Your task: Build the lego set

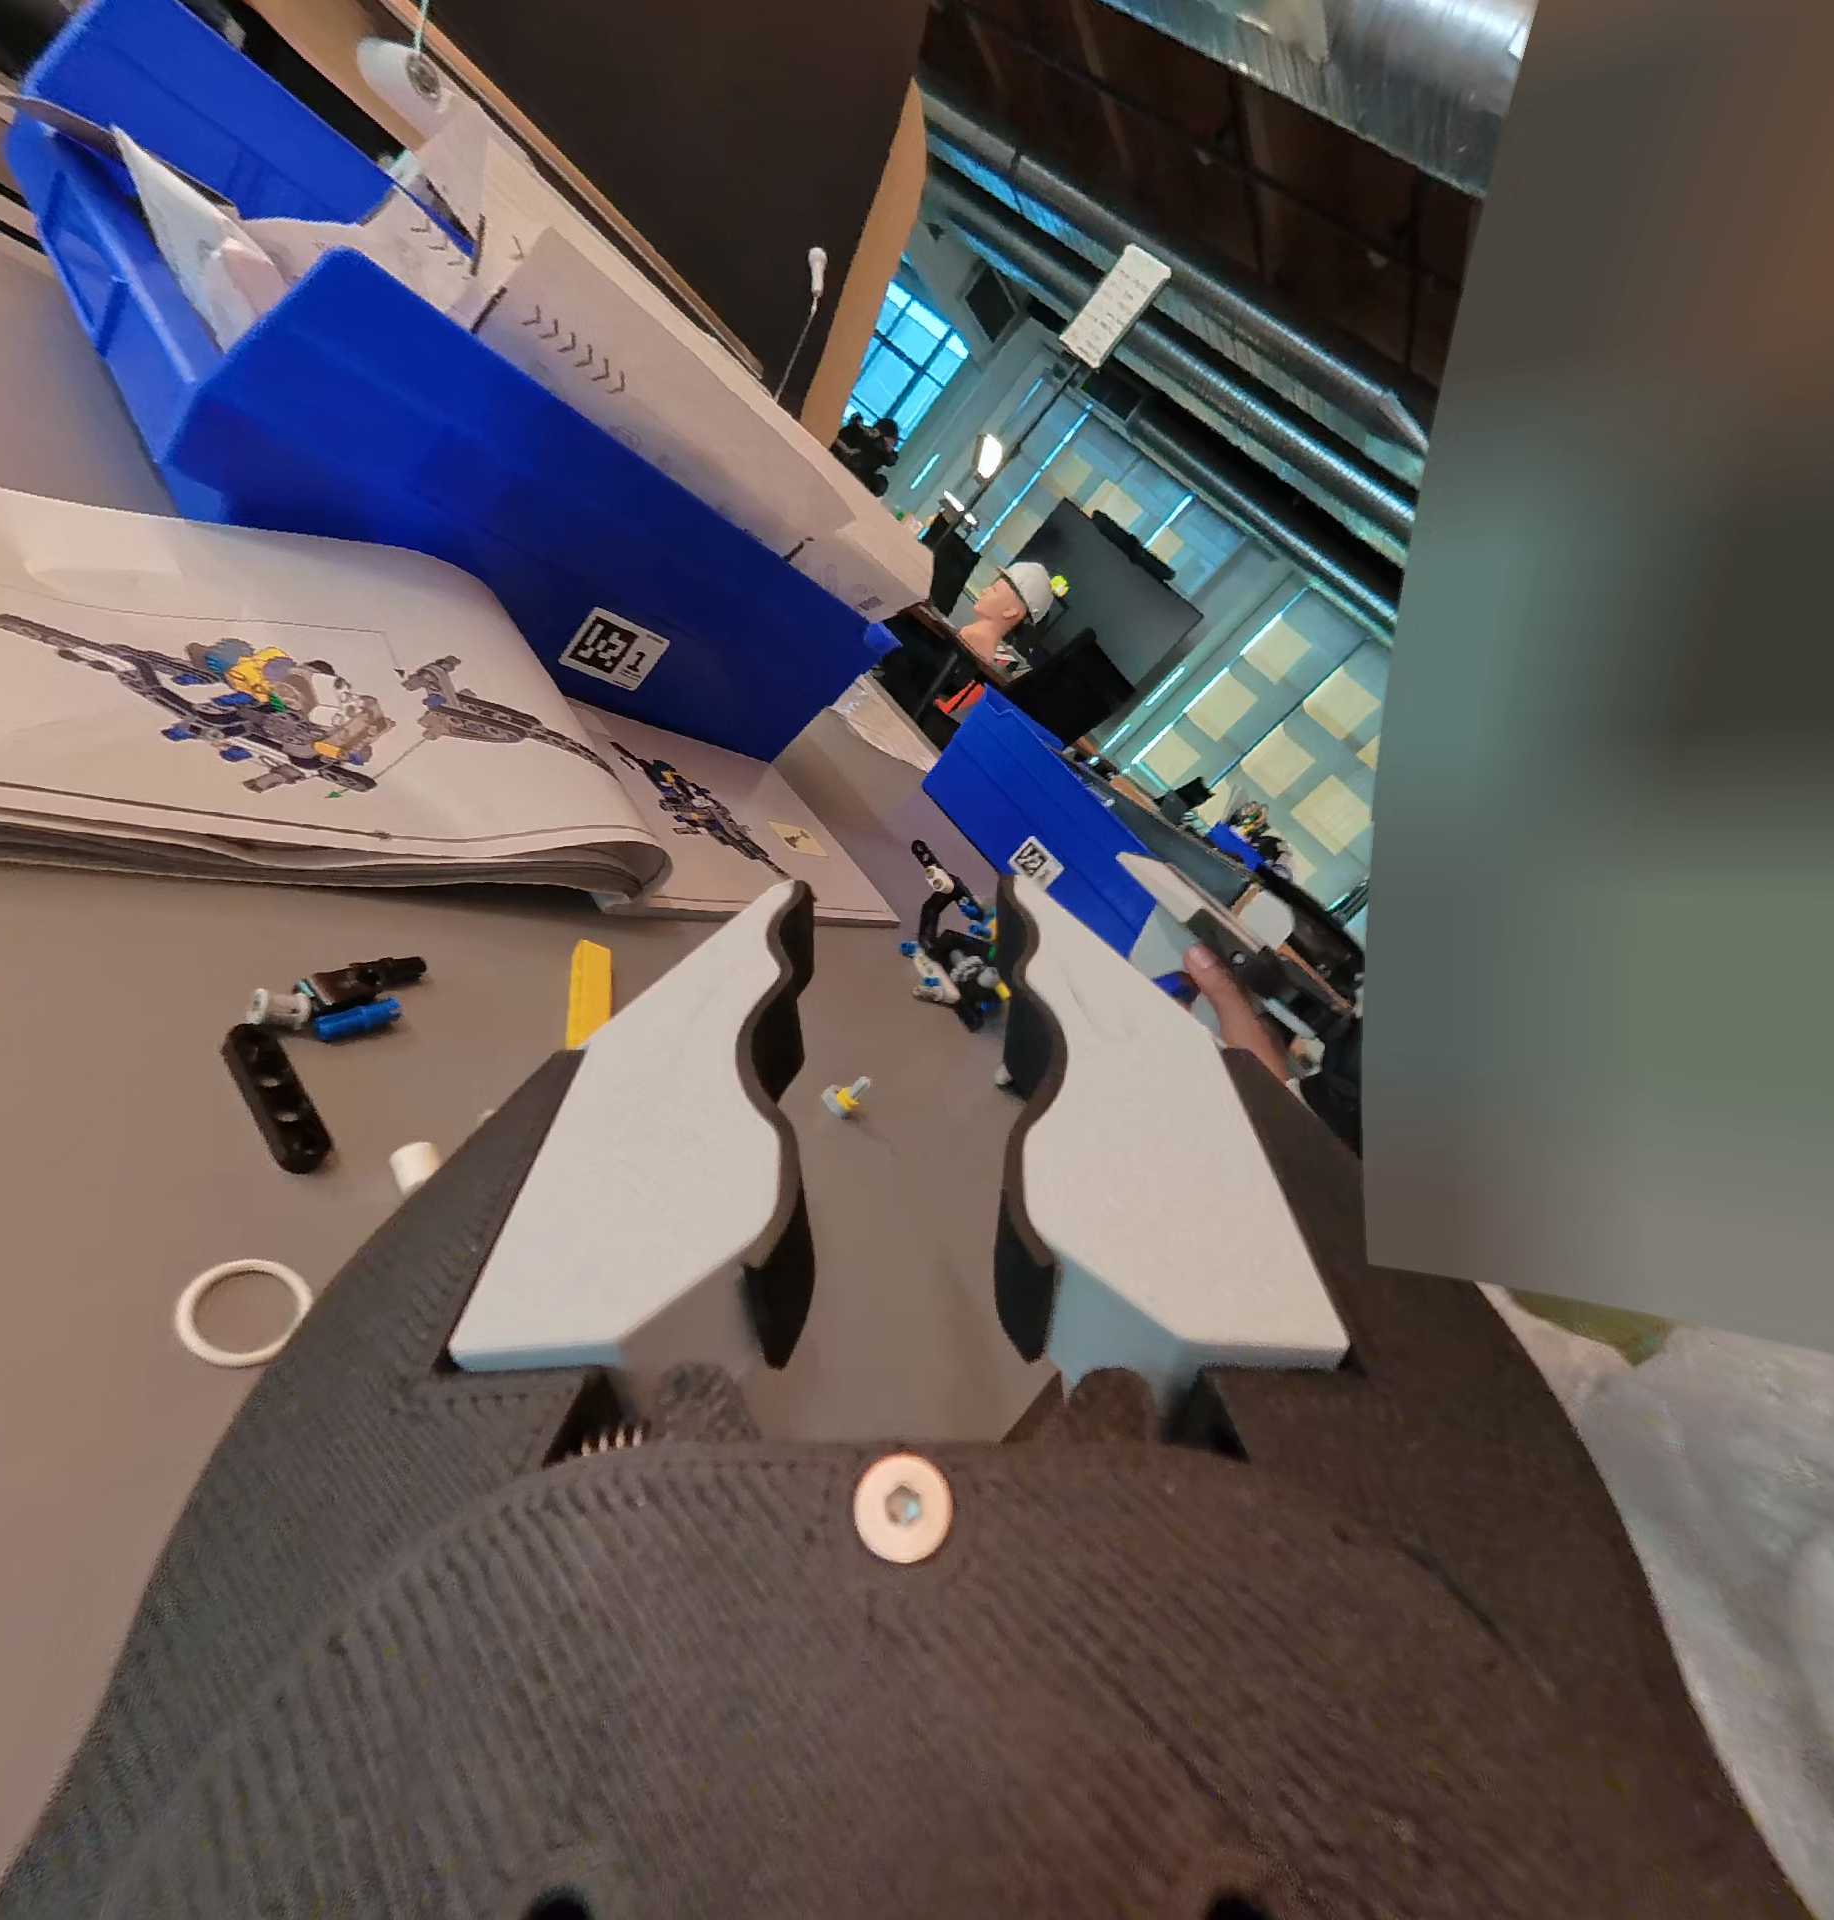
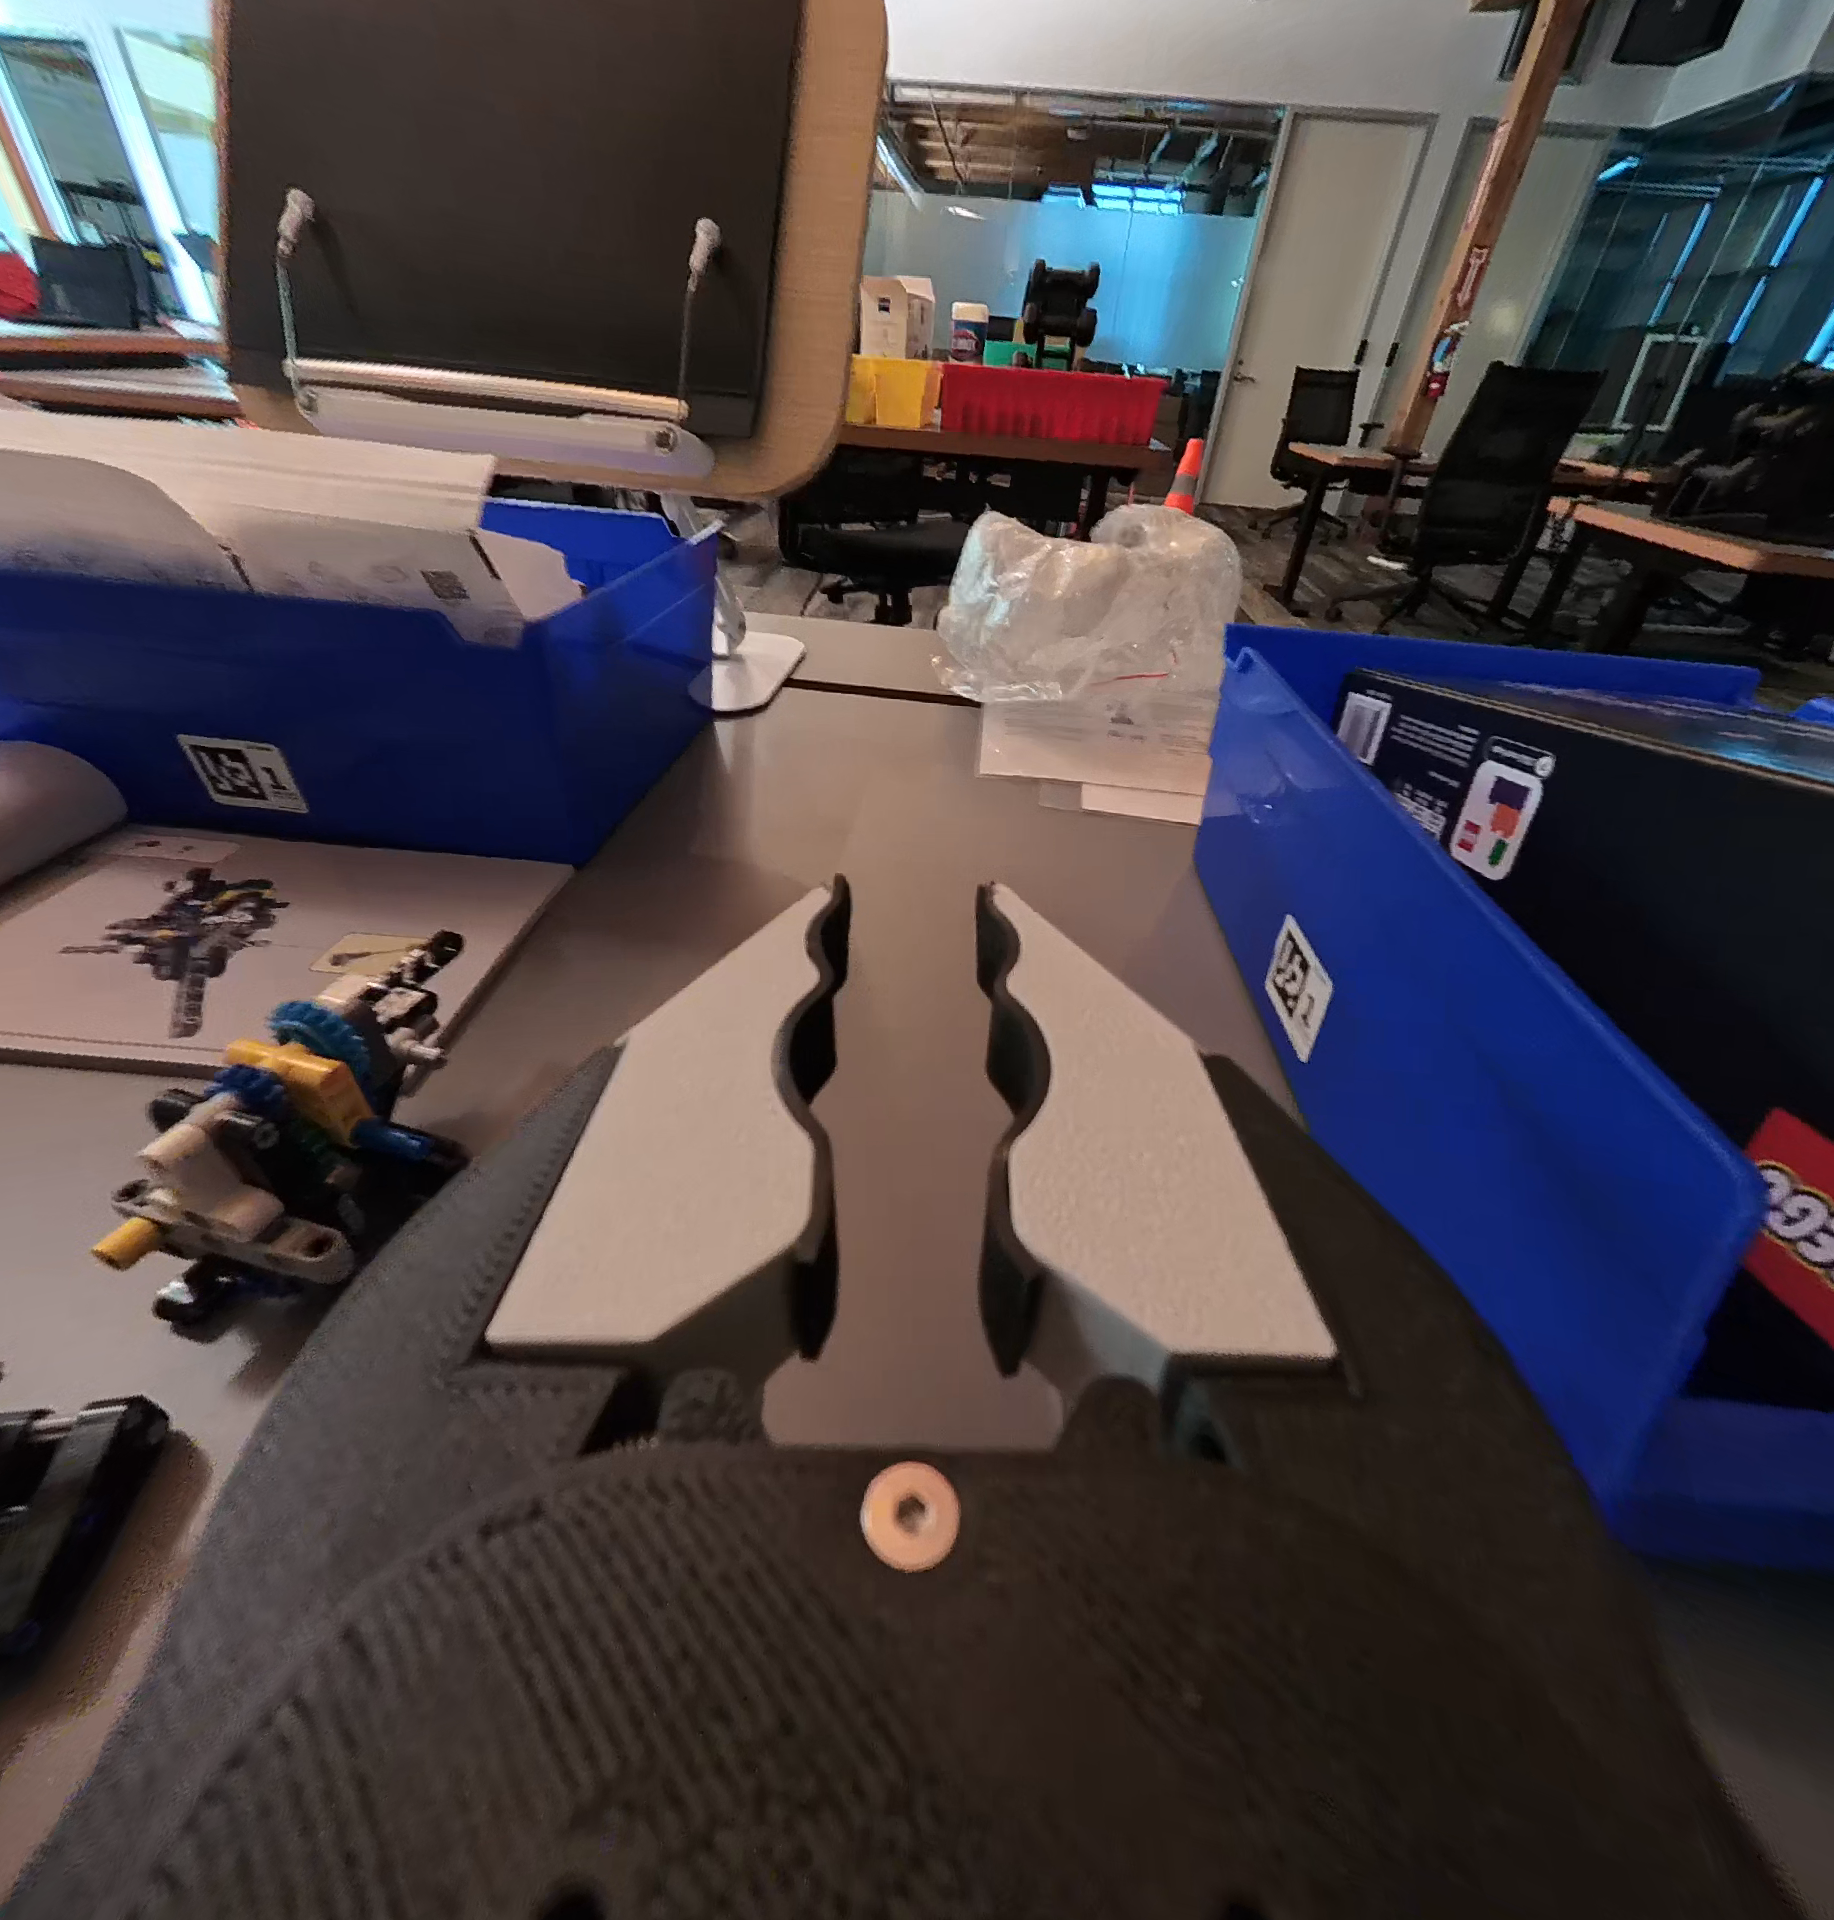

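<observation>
My left gripper is open and empty above the grey table. A small yellow-and-grey pin piece lies on the table between its fingers. The part-built lego model stands just beyond the fingertips. Loose parts lie to the left: a black beam, a blue pin with a black connector, a yellow piece, a white ring. My right gripper is open and empty over bare table. The model stands to its left, apart from it.
An open instruction booklet lies at the left. A blue bin with papers stands behind it. A second blue bin with the lego box is at the right. A crumpled plastic bag lies at the back. Spacing between my two grippers at the tips: around 40 cm.
</observation>
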Demonstrator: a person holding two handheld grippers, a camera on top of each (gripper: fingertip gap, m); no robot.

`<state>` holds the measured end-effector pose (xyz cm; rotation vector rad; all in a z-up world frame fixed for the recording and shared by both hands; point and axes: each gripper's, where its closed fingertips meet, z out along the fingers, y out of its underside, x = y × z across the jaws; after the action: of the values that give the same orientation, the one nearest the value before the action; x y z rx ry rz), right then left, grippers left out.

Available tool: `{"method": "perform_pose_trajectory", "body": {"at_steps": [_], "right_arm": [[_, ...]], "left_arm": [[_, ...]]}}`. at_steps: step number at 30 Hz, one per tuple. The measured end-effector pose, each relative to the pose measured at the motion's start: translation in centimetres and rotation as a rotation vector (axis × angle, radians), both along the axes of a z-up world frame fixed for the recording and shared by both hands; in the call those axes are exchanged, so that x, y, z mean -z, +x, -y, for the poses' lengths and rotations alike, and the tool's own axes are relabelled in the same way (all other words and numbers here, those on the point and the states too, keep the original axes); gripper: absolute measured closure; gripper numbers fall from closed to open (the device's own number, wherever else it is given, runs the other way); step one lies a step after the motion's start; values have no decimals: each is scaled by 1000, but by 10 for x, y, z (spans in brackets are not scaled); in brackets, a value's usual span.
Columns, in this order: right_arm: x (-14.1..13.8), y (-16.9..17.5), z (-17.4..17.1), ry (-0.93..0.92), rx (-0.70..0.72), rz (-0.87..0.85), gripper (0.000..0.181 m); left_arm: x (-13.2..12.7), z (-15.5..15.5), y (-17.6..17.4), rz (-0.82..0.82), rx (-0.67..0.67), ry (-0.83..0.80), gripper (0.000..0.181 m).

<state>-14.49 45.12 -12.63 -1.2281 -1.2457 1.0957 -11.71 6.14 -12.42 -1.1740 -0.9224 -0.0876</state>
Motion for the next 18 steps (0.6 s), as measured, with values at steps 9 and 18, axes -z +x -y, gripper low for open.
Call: {"method": "perform_pose_trajectory", "body": {"at_steps": [9,18], "right_arm": [[-47,28,66,-51,-271,-213,163],[-27,16,50,-355,-329,-101,145]], "left_arm": [[-2,-3,11,25,44,51,150],[-3,-11,19,-24,57,3,150]]}}
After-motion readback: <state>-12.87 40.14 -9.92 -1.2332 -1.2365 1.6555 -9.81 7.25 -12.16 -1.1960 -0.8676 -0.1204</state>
